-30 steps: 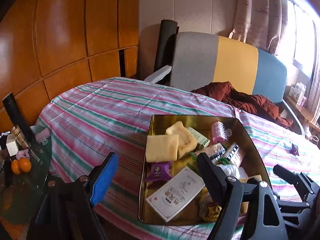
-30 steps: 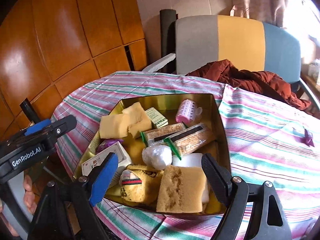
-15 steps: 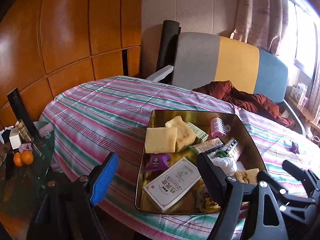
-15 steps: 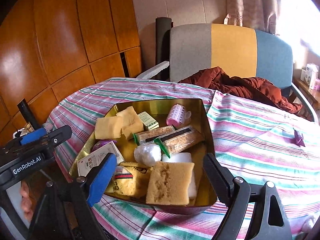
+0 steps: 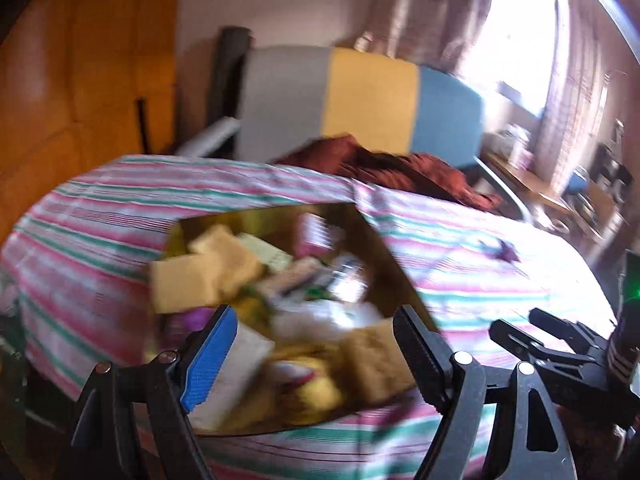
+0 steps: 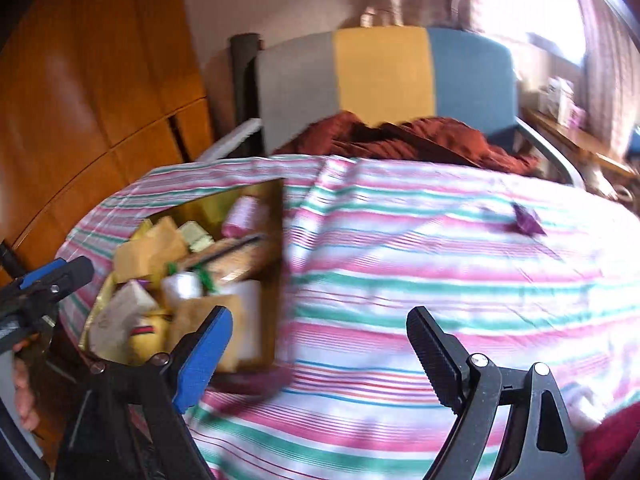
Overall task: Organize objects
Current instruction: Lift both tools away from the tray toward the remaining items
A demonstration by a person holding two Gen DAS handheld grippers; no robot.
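Left wrist view, blurred, looks past the left tool [image 5: 312, 344], its two fingers spread wide with nothing clamped between them, hovering over the near end of a gold tin tray [image 5: 384, 256]. That tray sits on the striped tablecloth [image 5: 460, 264] of the desk and is crowded with yellow sponges [image 5: 188, 284], wrapped snack bars, a pink roller and other small packets too smeared to name. From the right wrist, the right tool [image 6: 316, 344] is also released and empty, above bare cloth to the right of the tray [image 6: 276, 216]. A small purple wrapper [image 6: 526, 220] lies alone on the cloth, well apart from the tray. Behind the desk stands a grey, yellow and blue chair [image 6: 380, 72] with a rust-red garment [image 6: 400, 140] draped on it.
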